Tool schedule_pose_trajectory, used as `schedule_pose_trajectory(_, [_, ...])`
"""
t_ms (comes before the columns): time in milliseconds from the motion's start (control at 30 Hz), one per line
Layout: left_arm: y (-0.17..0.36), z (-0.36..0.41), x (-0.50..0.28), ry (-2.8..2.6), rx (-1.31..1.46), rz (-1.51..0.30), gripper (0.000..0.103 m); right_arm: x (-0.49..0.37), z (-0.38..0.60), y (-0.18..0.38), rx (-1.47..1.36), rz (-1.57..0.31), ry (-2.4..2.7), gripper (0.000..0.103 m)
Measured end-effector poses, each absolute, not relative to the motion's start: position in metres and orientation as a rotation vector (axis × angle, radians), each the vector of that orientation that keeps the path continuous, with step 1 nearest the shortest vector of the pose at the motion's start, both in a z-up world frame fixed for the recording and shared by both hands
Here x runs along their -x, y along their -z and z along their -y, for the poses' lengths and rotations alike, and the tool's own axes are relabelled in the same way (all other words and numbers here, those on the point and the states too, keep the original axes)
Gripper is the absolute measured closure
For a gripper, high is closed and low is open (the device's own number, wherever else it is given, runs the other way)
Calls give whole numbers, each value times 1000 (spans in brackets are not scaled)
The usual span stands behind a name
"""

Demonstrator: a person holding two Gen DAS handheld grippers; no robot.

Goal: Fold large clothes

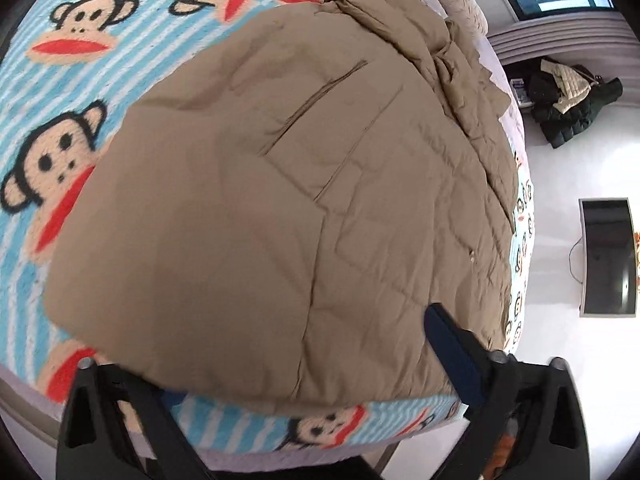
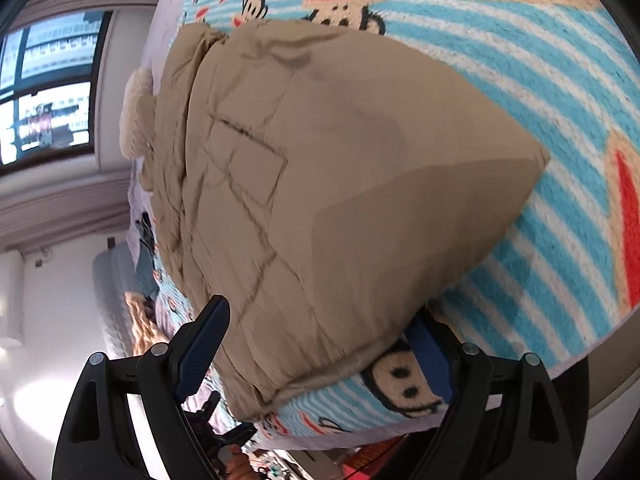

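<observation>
From the left wrist, the tan padded coat (image 1: 280, 184) lies on the monkey-print blanket (image 1: 60, 92) of the bed, its near part flattened but its far end at 1 o'clock bunched, so folding looks part done; the left tool (image 1: 304, 364) gapes wide at 6 o'clock, its right finger resting on the hem. From the right wrist, the right tool (image 2: 320, 344) is spread open, straddling the coat's near corner at 6 o'clock without pinching it

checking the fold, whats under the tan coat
The tan coat lies on the monkey-print blanket, which shows around its edges. Anything directly beneath the coat is covered and cannot be seen.
</observation>
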State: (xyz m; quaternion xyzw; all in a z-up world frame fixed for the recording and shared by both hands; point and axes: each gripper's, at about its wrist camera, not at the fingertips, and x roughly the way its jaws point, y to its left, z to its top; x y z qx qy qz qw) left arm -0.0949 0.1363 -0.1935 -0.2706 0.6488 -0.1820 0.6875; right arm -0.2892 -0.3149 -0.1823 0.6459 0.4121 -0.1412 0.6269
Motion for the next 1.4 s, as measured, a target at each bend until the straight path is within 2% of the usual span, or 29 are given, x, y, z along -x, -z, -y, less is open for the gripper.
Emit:
schedule_pose_trajectory(33, [192,-135,94,412,604,-1451,23,290,315,181,-1492,-940,326,14])
schedule_pose_trajectory(100, [189,-132,91,448,608,-1446,53,290,316,182,-1516,-931,330,20])
schedule_pose_trajectory(133, [189,-131,89,470,611,-1447,61,293,318,183,-1536,-929,330,34])
schedule_pose_trajectory(167, [186,-129,88,496,611,-1445,75,294,319,185,-1551,-930,330,52])
schedule_pose_trajectory(200, [183,-130,87,511,603,-1441,81,294,319,187,-1570,-934,340,61])
schedule_pose_trajectory(233, [179,-130,87,524,592,-1431,82,298,319,188,-1578,-940,354,81])
schedule_pose_trajectory(267, [173,-131,86,537,583,-1416,87,297,318,188,-1582,-939,363,90])
schedule_pose_trajectory(367, [155,-134,83,557,580,-1380,88,293,317,178,-1551,-921,358,95])
schedule_pose_trajectory(700, [67,-129,50,617,528,-1194,88,247,341,98,-1350,-874,243,96])
schedule_pose_trajectory(1067, [-43,-81,-41,598,464,-980,88,115,399,-14,-1076,-848,77,97])
schedule_pose_trajectory(1233, [-50,-59,-88,544,459,-968,88,45,426,-28,-986,-900,34,97])
schedule_pose_trajectory(1400, [-29,-43,-141,476,439,-1000,88,-19,438,-17,-925,-946,31,97])
